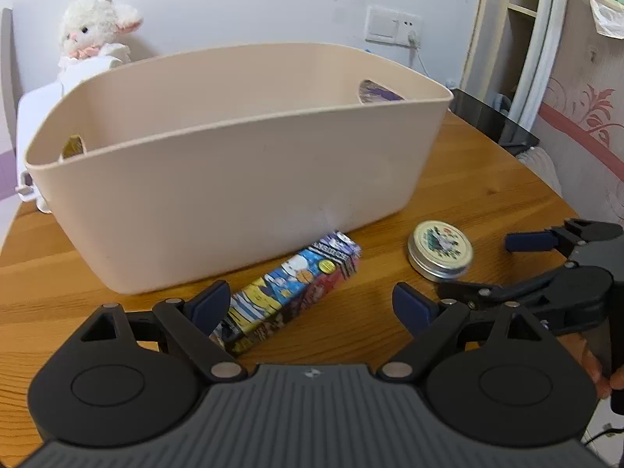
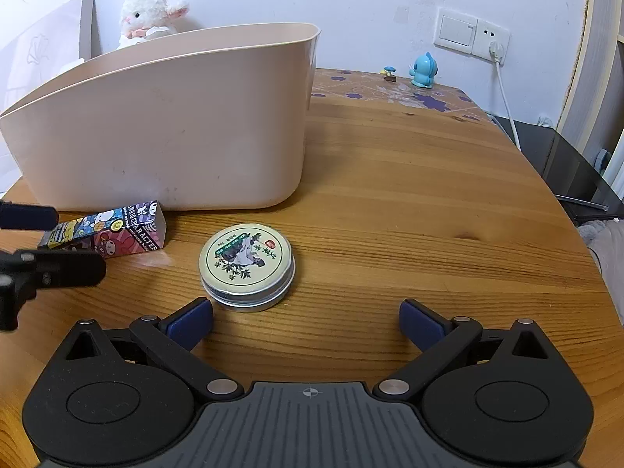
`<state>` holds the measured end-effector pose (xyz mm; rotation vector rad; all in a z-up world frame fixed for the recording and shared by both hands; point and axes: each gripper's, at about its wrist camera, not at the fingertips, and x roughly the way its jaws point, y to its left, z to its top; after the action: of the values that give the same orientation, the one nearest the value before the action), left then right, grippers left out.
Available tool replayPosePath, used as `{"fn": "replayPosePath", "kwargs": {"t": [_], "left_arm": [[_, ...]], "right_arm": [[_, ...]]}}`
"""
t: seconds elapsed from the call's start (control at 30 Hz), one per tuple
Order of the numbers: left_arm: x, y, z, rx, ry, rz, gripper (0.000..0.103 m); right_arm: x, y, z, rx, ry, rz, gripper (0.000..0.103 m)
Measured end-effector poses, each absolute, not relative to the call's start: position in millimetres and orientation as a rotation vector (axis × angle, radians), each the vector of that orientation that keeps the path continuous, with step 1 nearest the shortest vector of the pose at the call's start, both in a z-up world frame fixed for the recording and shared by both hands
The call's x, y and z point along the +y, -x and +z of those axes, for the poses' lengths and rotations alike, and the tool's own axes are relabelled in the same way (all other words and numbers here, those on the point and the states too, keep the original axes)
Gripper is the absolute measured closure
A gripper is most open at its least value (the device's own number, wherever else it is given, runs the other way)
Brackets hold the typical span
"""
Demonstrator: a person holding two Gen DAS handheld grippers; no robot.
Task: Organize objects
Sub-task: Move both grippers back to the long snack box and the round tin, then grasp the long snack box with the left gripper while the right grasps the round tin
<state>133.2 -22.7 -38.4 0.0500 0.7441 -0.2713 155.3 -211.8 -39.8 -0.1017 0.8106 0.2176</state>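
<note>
Beige bin [image 1: 234,179] has the box [image 1: 288,292] and tin [image 1: 440,251] just before it; left gripper [image 1: 312,306] and right gripper [image 2: 306,321] both gape wide.

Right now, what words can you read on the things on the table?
"CHARACTER": on the side of the cartoon box, in the right wrist view; the first letters are partly cut off.
Smaller print under it on the box: too small to read.
Round tin lid: a green band and a red seal with characters, too small to read.
Beige bin: no writing visible.
</note>
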Motion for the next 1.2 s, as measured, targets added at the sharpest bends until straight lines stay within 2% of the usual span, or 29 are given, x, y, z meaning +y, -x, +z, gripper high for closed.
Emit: {"fn": "replayPosePath", "kwargs": {"t": [0.27,0.33,0.4,0.43,0.57,0.6,0.63,0.67,0.73,0.77,0.8,0.83,0.87,0.9,0.93,1.17,1.2], "left_arm": [[-19.8,-155.0,-42.6,0.741,-0.133,-0.236,0.012],[-24.9,-155.8,-48.4,0.736,-0.179,-0.255,0.014],[-27.9,-154.6,-53.6,0.732,-0.195,-0.271,0.031],[-29.2,-154.1,-55.9,0.740,-0.201,-0.279,0.044],[-37.7,-145.2,-59.7,0.729,-0.236,-0.312,0.064],[-39.5,-143.5,-60.6,0.732,-0.234,-0.317,0.067],[-40.4,-141.6,-60.4,0.736,-0.230,-0.320,0.074],[-41.2,-139.8,-60.1,0.745,-0.223,-0.327,0.078],[-43.0,-135.7,-59.1,0.755,-0.217,-0.317,0.078],[-43.2,-133.4,-58.7,0.758,-0.218,-0.315,0.078],[-42.9,-131.1,-57.9,0.762,-0.215,-0.316,0.078],[-41.8,-128.3,-57.3,0.767,-0.210,-0.317,0.078],[-40.7,-124.5,-57.0,0.770,-0.206,-0.314,0.078],[-39.5,-121.8,-56.2,0.773,-0.209,-0.306,0.078],[-38.8,-117.7,-55.0,0.773,-0.218,-0.295,0.078],[-28.6,-98.3,-32.0,0.738,-0.224,-0.271,0.078],[-26.6,-97.6,-30.0,0.735,-0.219,-0.266,0.078]], "right_arm": [[-212.3,-156.6,-39.7,0.807,0.101,0.223,0.000],[-212.5,-157.9,-39.7,0.806,0.102,0.226,0.000],[-211.4,-159.3,-39.8,0.805,0.103,0.228,0.000],[-210.7,-160.0,-39.8,0.805,0.103,0.230,0.000],[-206.9,-161.9,-39.8,0.795,0.111,0.248,0.002],[-205.7,-161.4,-39.0,0.787,0.112,0.257,0.009],[-205.0,-160.5,-37.8,0.780,0.113,0.266,0.013],[-203.7,-159.3,-36.7,0.773,0.117,0.270,0.022],[-202.2,-157.3,-34.0,0.769,0.117,0.283,0.038],[-201.4,-156.3,-32.6,0.772,0.115,0.289,0.051],[-200.5,-155.8,-31.1,0.775,0.115,0.293,0.060],[-200.0,-155.2,-29.8,0.780,0.117,0.296,0.062],[-200.6,-154.3,-28.3,0.781,0.109,0.305,0.071],[-201.7,-152.8,-25.9,0.779,0.102,0.311,0.095],[-202.1,-150.8,-22.9,0.774,0.103,0.311,0.101],[-202.8,-150.3,-6.2,0.755,0.118,0.323,0.098],[-203.2,-151.6,-6.9,0.759,0.108,0.327,0.090]]}}
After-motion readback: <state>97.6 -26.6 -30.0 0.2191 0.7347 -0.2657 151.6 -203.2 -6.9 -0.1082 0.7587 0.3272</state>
